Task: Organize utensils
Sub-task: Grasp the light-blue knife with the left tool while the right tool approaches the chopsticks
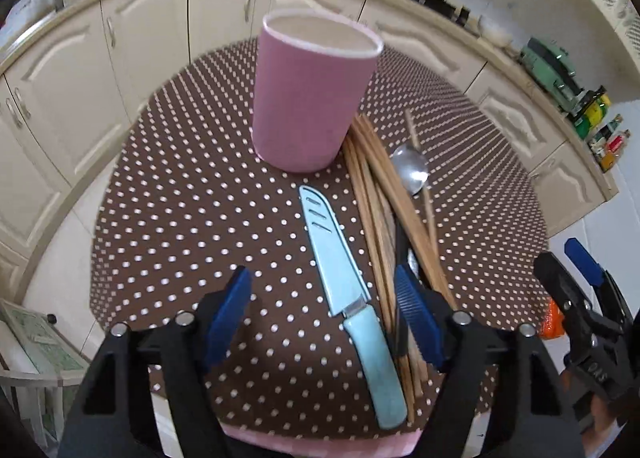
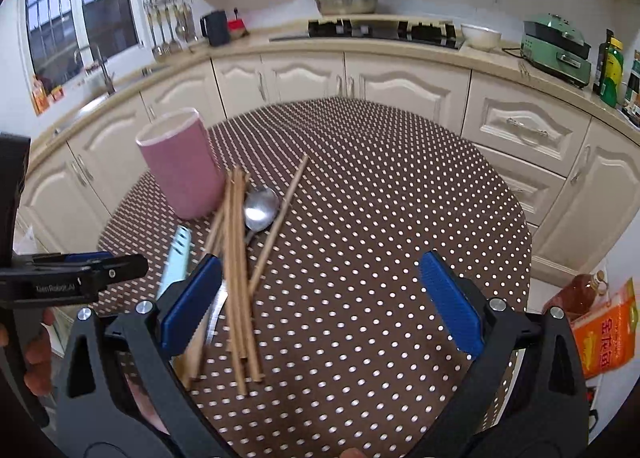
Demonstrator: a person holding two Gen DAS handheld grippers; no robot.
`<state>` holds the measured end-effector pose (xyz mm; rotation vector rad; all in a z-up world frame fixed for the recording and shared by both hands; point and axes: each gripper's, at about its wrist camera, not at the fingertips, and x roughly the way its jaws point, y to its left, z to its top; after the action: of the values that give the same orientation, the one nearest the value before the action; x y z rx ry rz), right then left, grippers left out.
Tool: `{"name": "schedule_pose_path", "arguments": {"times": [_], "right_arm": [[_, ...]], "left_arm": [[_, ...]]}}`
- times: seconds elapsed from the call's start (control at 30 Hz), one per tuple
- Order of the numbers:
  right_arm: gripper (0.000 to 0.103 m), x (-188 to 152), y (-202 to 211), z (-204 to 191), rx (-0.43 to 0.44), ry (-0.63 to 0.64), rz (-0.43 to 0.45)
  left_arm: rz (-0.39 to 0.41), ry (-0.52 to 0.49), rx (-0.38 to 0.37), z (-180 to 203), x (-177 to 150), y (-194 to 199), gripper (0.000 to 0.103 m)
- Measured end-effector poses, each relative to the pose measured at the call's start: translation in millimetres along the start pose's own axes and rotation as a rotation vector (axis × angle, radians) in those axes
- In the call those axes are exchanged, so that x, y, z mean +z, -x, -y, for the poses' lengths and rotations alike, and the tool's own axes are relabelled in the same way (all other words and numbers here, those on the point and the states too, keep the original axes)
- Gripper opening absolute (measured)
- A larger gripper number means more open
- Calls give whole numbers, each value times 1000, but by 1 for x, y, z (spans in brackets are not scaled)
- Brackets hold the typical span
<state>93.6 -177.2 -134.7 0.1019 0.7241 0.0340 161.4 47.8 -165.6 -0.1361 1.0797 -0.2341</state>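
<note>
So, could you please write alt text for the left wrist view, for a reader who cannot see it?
The open left gripper hangs over a light blue knife lying on a brown polka-dot table. Beside the knife lie wooden chopsticks and a metal spoon, with an upright pink holder behind them.

A round table [image 1: 180, 197] in brown dotted cloth bears a pink holder [image 1: 308, 97], knife [image 1: 344, 290], chopsticks [image 2: 236, 266] and spoon [image 2: 260, 209].
</note>
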Motion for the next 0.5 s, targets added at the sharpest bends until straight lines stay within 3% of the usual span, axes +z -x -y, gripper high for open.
{"name": "schedule_pose_path", "arguments": {"times": [0.23, 0.33, 0.43, 0.47, 0.5], "right_arm": [[97, -3, -21, 9, -1, 3, -48], [97, -3, -26, 12, -2, -1, -59], [97, -1, -29, 13, -2, 9, -69], [97, 0, -31, 13, -3, 17, -73], [97, 1, -33, 12, -5, 25, -76]], "left_arm": [[-75, -7, 70, 8, 8, -43, 67], [-70, -48, 116, 16, 9, -48, 66], [-43, -93, 181, 25, 9, -54, 47], [-31, -99, 193, 25, 9, -55, 33], [-26, -96, 192, 24, 10, -54, 32]]}}
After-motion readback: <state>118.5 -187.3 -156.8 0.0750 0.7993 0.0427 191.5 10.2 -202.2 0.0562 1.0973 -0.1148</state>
